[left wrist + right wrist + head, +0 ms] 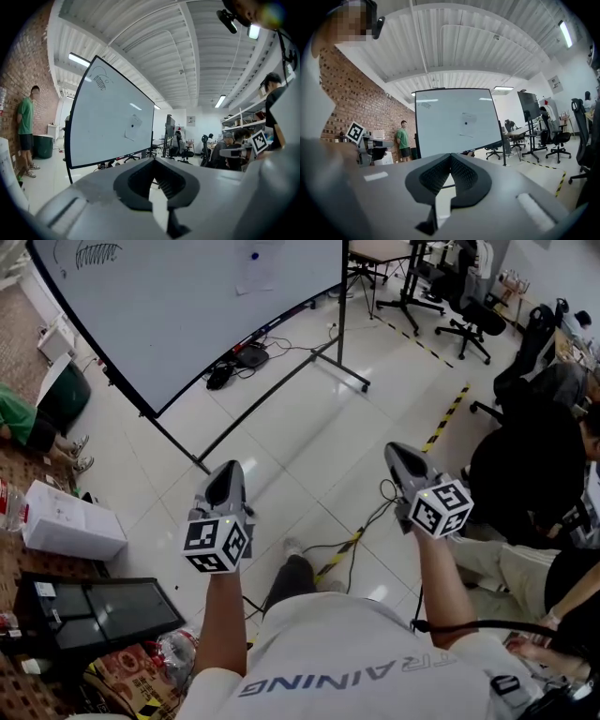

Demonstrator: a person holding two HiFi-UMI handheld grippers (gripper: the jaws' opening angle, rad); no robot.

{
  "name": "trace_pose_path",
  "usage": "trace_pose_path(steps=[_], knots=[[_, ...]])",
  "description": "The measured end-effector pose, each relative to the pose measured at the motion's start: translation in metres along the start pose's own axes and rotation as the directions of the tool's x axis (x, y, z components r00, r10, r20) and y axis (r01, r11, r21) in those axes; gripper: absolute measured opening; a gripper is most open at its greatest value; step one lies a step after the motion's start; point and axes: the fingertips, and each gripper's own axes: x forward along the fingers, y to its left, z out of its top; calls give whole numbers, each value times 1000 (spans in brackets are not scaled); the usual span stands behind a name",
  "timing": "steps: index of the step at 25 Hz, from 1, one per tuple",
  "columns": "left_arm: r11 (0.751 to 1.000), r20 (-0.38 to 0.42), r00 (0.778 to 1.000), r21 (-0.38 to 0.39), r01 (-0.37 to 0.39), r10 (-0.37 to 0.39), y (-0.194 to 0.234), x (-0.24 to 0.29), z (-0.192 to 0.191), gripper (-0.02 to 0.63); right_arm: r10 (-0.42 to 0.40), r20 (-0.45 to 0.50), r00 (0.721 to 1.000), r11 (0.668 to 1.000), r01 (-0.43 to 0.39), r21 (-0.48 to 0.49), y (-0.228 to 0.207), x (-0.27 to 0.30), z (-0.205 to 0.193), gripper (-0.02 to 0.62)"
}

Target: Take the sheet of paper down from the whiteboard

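A sheet of paper [258, 268] hangs on the big whiteboard [178, 315], pinned near its top by a dark round magnet [254, 256]. The paper [132, 128] shows right of the board's middle in the left gripper view, and as a pale paper [467, 124] in the right gripper view. My left gripper [228, 472] and right gripper [397, 452] are held out level, well short of the board, with bare floor between. Both are shut with nothing in them: the left gripper [153, 161] and right gripper [450, 156] each show jaws meeting at the tip.
The board's black stand legs [281, 390] spread over the tiled floor, with cables [246, 360] under it. A person in a green shirt [26, 126] stands by the brick wall. A white box [70, 519] lies at left. Seated people [534, 484] and office chairs [469, 320] are at right.
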Motion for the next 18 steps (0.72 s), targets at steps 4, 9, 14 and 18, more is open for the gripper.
trace_pose_path(steps=[4,9,14,18], knots=[[1000,4,1000,4,15,-15,20,40,1,2,-8,-6,1000,1000,8,-7,-16,35,-3,8],[998,-1,998,1,57,-57,52,114,6,2,-36,-18,999,999,36,-15,-47,97,1,8],[996,-11,996,22,89,-88,102,191,23,2,-63,-3,998,998,63,-9,-73,181,18,8],[992,-16,993,47,114,-113,136,237,45,2,-66,12,998,998,66,-7,-80,240,35,8]])
